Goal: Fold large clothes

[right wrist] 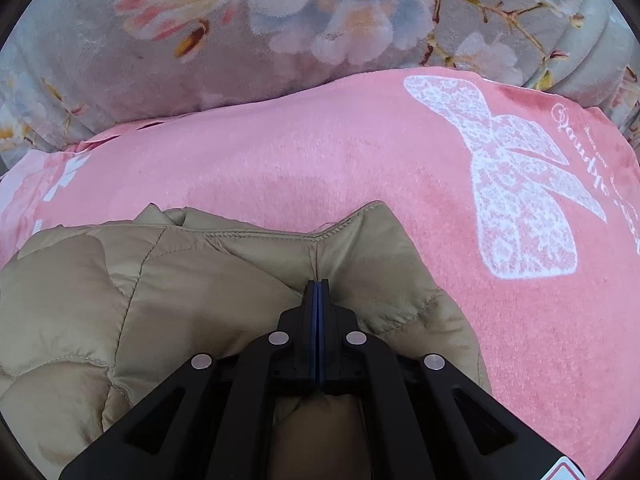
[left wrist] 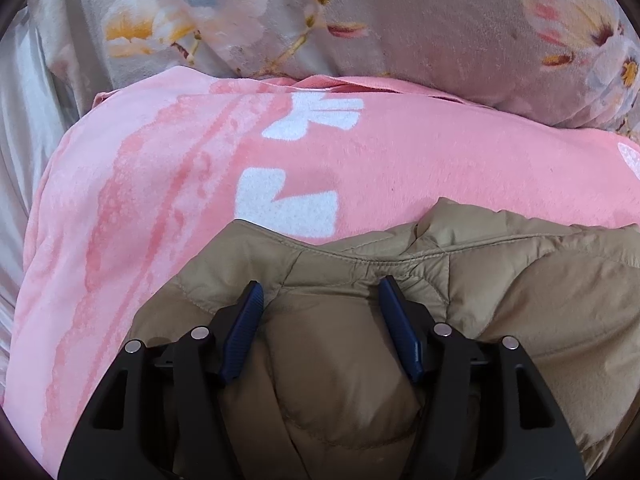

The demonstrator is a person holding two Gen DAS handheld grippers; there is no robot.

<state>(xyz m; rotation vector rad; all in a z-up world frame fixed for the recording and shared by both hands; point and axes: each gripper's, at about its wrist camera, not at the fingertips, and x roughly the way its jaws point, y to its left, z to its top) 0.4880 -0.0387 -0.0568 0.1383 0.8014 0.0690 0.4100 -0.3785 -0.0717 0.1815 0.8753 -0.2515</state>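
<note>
A tan quilted puffer jacket (left wrist: 360, 320) lies bunched on a pink blanket (left wrist: 160, 200). Its collar edge faces away from me. My left gripper (left wrist: 320, 290) hovers over the jacket's left part with its blue fingers (left wrist: 244, 328) standing apart. A bulge of padding rises between them, and the pads do not squeeze it. In the right wrist view the same jacket (right wrist: 160, 300) fills the lower left. My right gripper (right wrist: 318, 284) is shut, pads flat together, tips resting on a crease near the jacket's right corner. No cloth shows between its pads.
The pink blanket (right wrist: 400, 184) carries a white bow print (right wrist: 520, 200) and white block shapes (left wrist: 288, 208). Behind it rises a grey floral plush cover (right wrist: 280, 40), also at the back of the left wrist view (left wrist: 440, 28). Silvery sheet folds (left wrist: 24, 120) lie at far left.
</note>
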